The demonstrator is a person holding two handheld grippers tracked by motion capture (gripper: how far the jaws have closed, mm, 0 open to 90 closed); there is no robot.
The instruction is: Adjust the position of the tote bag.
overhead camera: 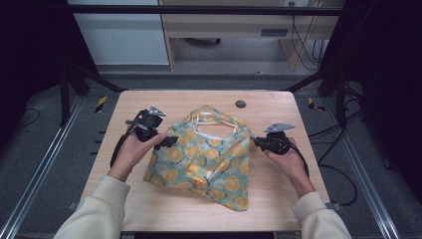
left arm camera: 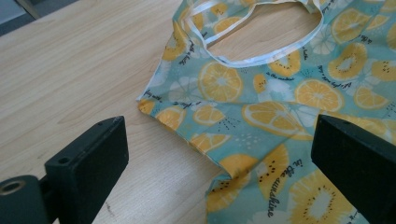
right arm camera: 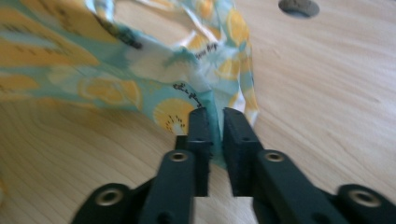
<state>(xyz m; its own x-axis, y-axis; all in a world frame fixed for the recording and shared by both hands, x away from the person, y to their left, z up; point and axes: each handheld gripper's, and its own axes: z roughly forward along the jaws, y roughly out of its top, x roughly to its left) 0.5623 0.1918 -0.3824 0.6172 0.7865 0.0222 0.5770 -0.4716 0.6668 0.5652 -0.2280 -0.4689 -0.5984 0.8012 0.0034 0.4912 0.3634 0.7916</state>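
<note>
Handling a soft printed bag [overhead camera: 204, 159] lying crumpled in the middle of the table [overhead camera: 149, 209].

Its thin fabric looks light and floppy, so it should fold and slide easily; edges, corners and the white-trimmed handles [overhead camera: 215, 123] seem the best places to pinch. The right gripper [right arm camera: 214, 122] has its jaws pressed together on the bag's side edge, lifting it slightly. The left gripper [left arm camera: 219, 154] has its jaws wide apart, poised over the bag's opposite edge without touching it.
</note>
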